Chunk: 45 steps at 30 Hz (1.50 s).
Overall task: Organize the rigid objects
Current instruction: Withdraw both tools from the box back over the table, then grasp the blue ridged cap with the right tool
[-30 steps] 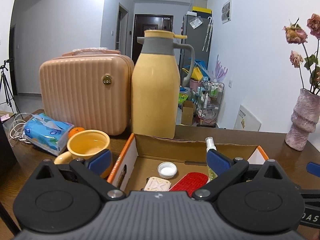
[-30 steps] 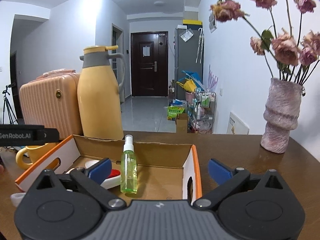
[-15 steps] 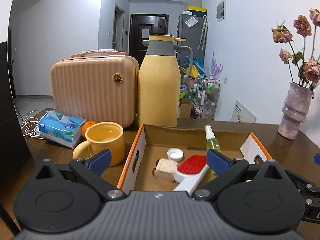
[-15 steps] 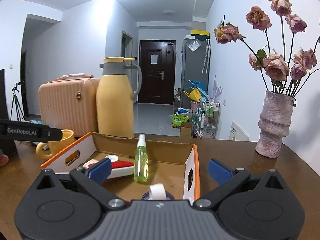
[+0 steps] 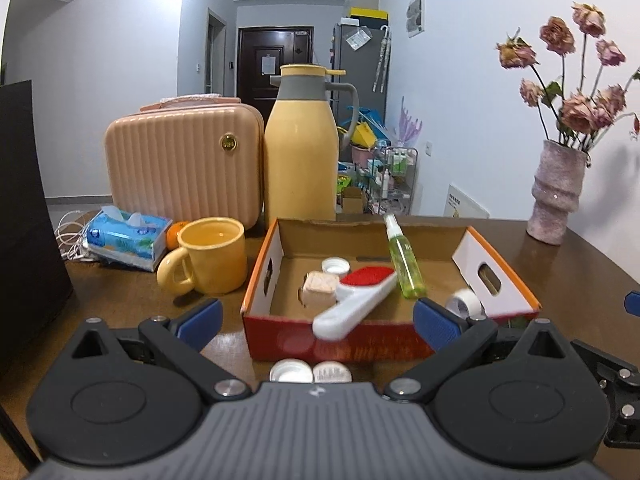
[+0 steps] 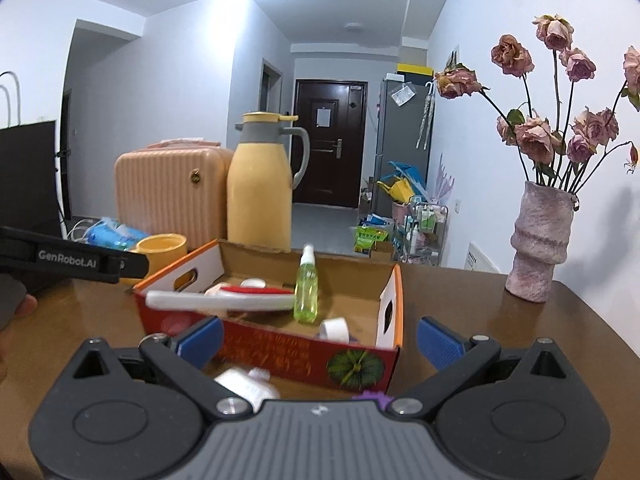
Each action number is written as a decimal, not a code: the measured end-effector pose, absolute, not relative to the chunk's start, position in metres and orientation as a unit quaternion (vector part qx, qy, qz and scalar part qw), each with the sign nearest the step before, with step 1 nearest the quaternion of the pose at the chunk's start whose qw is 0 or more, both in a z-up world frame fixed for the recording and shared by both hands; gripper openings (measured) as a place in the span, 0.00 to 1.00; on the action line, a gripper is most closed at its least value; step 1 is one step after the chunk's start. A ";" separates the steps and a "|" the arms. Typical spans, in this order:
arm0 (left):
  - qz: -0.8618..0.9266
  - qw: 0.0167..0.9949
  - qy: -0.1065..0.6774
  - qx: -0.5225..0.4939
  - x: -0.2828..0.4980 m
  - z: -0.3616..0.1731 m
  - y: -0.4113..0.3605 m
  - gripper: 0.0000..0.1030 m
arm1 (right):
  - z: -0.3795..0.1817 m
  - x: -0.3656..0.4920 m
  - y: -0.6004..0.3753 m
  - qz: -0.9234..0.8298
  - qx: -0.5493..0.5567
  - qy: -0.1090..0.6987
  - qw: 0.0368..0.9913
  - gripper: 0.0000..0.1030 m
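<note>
White walls [image 5: 460, 92], dark door [image 5: 276, 68] (hallway)

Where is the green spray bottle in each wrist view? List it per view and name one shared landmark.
Left wrist view: green spray bottle leans tilted in the cardboard box, right of centre, beside the red-and-white brush.
Right wrist view: the bottle stands near centre, inside the box, behind its red front wall.
Shared landmark: the yellow thermos jug behind the box, also in the right wrist view.

left gripper [image 5: 316, 320]: jaws wide, empty | cardboard box [image 5: 496, 276]: holds lint brush [image 5: 356, 300], spray bottle [image 5: 404, 264]
</note>
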<state>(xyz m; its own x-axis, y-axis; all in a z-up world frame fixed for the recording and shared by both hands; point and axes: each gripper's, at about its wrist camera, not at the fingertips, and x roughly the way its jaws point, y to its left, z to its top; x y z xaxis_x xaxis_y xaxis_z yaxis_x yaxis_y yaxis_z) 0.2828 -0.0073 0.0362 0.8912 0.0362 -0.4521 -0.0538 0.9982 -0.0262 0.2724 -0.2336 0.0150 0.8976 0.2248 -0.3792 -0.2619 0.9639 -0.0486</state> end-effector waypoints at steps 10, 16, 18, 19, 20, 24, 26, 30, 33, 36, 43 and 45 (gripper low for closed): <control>0.015 0.968 0.250 -0.003 0.239 0.019 -0.006 1.00 | -0.001 0.227 -0.231 0.130 -0.061 0.210 0.967 1.00; 0.011 0.966 0.259 -0.003 0.210 0.008 -0.002 1.00 | -0.010 0.203 -0.227 0.133 -0.062 0.223 0.964 1.00; 0.011 0.965 0.261 -0.004 0.201 0.005 0.000 1.00 | -0.011 0.195 -0.226 0.133 -0.062 0.224 0.963 1.00; 0.010 0.965 0.262 -0.005 0.196 0.004 0.001 1.00 | -0.012 0.191 -0.225 0.132 -0.061 0.225 0.963 1.00; 0.011 0.965 0.262 -0.006 0.192 0.003 0.001 1.00 | -0.013 0.187 -0.224 0.132 -0.060 0.226 0.963 1.00; 0.016 0.965 0.260 -0.002 0.173 -0.002 0.002 1.00 | -0.018 0.173 -0.222 0.126 -0.060 0.235 0.962 1.00; 0.016 0.966 0.259 -0.001 0.163 -0.004 0.002 1.00 | -0.021 0.166 -0.221 0.123 -0.057 0.240 0.961 1.00; 0.015 0.966 0.258 -0.002 0.147 -0.009 0.004 1.00 | -0.027 0.154 -0.219 0.115 -0.054 0.252 0.959 1.00; 0.014 0.964 0.265 -0.001 0.138 -0.014 0.007 1.00 | -0.032 0.146 -0.218 0.112 -0.049 0.266 0.956 1.00; 0.014 0.961 0.275 0.000 0.132 -0.021 0.010 1.00 | -0.041 0.140 -0.215 0.110 -0.050 0.283 0.952 1.00; 0.014 0.959 0.281 -0.008 0.128 -0.028 0.018 1.00 | -0.047 0.132 -0.209 0.109 -0.045 0.294 0.948 1.00; 0.016 0.959 0.281 -0.010 0.128 -0.028 0.020 1.00 | -0.048 0.133 -0.207 0.111 -0.045 0.295 0.948 1.00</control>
<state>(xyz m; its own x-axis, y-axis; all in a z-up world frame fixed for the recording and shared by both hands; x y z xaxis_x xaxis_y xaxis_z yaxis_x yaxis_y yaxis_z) 0.1282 0.0204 -0.0283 0.8411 0.0246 -0.5403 -0.0357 0.9993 -0.0102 0.1334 -0.2067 -0.0476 0.8012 0.1841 -0.5694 -0.2371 0.9713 -0.0195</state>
